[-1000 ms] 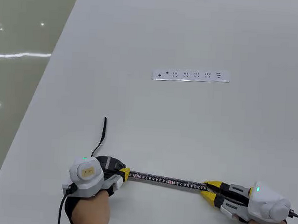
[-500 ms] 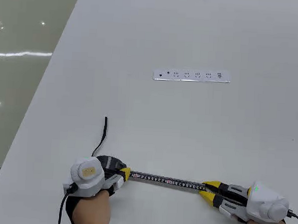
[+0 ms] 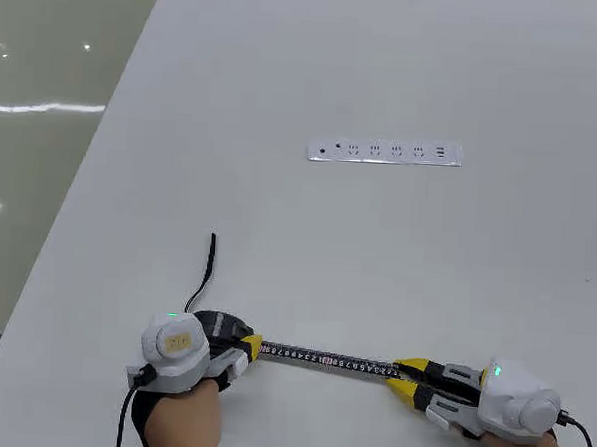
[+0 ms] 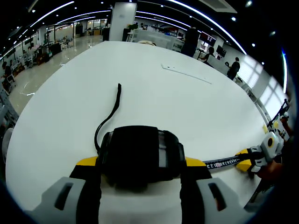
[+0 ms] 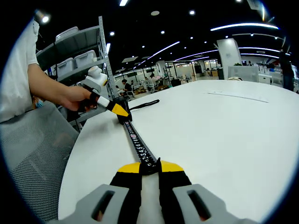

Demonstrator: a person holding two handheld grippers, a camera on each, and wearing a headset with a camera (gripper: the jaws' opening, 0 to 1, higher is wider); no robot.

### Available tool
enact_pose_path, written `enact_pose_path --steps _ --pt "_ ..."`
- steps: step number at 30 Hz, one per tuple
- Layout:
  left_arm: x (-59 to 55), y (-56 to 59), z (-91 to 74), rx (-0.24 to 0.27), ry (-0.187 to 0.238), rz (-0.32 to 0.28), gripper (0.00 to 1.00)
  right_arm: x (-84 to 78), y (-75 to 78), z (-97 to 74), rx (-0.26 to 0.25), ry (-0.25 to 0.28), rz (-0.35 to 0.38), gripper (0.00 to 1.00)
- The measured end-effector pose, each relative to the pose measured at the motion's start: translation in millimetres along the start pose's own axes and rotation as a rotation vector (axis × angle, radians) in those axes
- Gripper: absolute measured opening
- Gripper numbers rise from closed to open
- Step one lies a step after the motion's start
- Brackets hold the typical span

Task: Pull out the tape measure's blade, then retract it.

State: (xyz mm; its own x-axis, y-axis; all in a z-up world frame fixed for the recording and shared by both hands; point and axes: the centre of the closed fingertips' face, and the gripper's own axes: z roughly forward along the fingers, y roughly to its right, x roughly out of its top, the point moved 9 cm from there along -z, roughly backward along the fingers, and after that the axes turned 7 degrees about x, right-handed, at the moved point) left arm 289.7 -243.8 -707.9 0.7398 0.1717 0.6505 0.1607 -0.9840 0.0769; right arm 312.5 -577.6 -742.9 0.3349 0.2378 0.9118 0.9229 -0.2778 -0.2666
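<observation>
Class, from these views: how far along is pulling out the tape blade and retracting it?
Done: the blade is out, stretched between the case in the left tool and the right tool shut on its end. In hand: the right tool sits nearer the case than a second ago, so retracting seems begun. Left: the exposed blade must still go in.

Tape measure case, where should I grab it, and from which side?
Squeeze the black case across its body, one jaw on each side, coming from the near edge of the table, as the left hand-held gripper does. The blade runs off right to the right hand-held gripper, and the strap trails away on the far side, so the near side looks freest.
</observation>
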Motion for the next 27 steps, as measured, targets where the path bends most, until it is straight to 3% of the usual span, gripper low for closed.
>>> enact_pose_path --steps 18,27 --pt "0.6 -0.1 -0.4 -0.003 -0.004 0.004 0.67 5.7 -2.1 24.6 0.037 -0.01 0.002 0.12" --pt "0.9 0.4 -0.8 -0.003 -0.006 0.004 0.66 8.1 -2.0 27.9 0.042 -0.013 0.0 0.12"
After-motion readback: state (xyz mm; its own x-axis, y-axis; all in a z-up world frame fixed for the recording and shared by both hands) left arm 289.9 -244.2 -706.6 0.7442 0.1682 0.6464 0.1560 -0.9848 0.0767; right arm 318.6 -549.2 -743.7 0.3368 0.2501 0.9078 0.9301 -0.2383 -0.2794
